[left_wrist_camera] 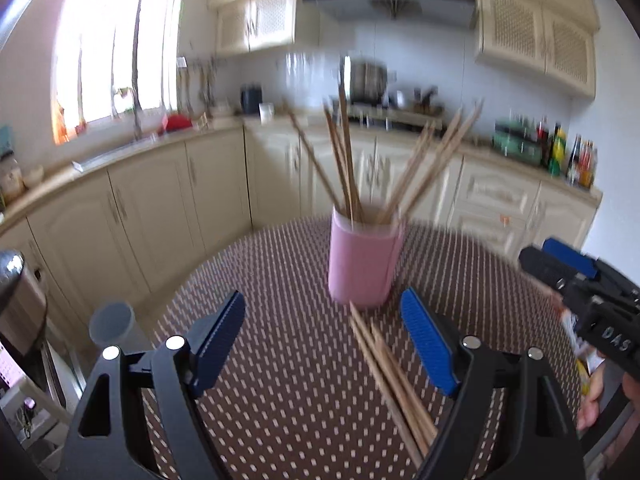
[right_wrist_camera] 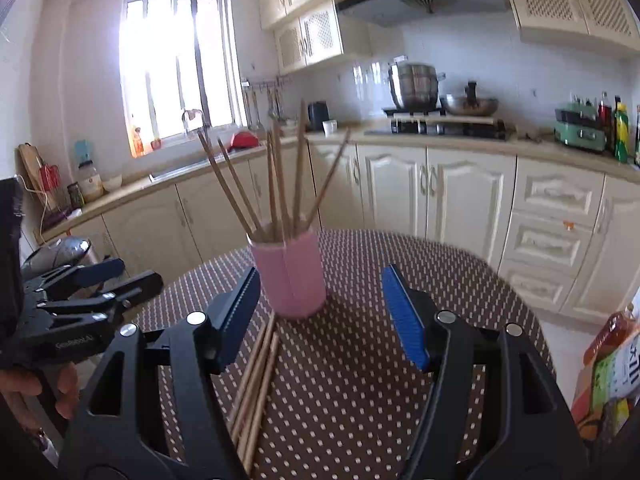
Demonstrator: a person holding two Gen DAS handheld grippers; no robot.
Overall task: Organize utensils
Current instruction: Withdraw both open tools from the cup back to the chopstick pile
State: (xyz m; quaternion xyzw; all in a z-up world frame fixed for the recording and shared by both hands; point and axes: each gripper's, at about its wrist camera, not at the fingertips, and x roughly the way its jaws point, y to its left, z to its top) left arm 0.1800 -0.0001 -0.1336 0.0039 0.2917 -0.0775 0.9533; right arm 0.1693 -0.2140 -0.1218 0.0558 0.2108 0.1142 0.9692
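Dotted table (left_wrist_camera: 280, 360) bears pink cup (left_wrist_camera: 362, 260), loose chopsticks (left_wrist_camera: 394, 376).

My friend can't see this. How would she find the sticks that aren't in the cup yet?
Start at the round table with the brown, white-dotted cloth and find the pink cylindrical cup standing on it, full of upright wooden chopsticks. Just in front of the cup's base, a small bundle of loose wooden chopsticks lies flat on the cloth. Unlike the others, these lie down, outside the cup.

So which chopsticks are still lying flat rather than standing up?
The loose bunch of chopsticks on the dotted tablecloth, just in front of the pink cup. The other chopsticks stand upright inside that cup, fanned out.
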